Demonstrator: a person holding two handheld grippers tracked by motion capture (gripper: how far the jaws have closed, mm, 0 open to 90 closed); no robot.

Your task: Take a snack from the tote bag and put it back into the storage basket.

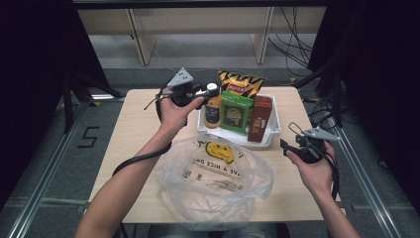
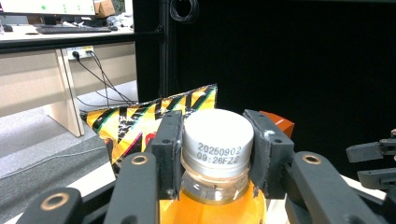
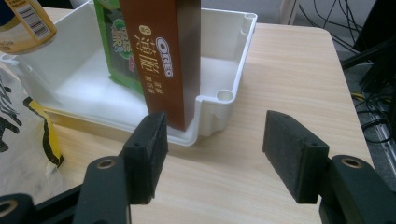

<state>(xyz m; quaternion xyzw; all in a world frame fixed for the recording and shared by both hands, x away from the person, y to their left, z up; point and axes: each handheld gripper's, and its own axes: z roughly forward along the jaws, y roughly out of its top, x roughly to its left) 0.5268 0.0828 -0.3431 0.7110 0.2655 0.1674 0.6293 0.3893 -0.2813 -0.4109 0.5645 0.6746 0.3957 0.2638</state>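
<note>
My left gripper [image 2: 216, 154] is shut on the white cap of an orange drink bottle [image 2: 216, 207], its pads pressing both sides of the cap. From above, that left gripper [image 1: 208, 90] holds the bottle [image 1: 213, 113] over the left end of the white bin [image 1: 274, 130]. A yellow-and-black chip bag [image 1: 241, 82], a green packet [image 1: 236, 112] and a brown Oreo box [image 1: 260, 118] stand in the bin. My right gripper [image 3: 215, 156] is open over bare table, just short of the bin's corner [image 3: 225, 96] and the Oreo box [image 3: 164, 51]. It sits at the table's right [image 1: 289, 145].
A clear plastic bag [image 1: 214, 178] with a yellow smiley print lies open on the near middle of the wooden table [image 1: 133, 134]. Dark curtains, cables and wooden furniture legs stand beyond the far edge. The right gripper's tips show at the left gripper view's right edge [image 2: 373, 163].
</note>
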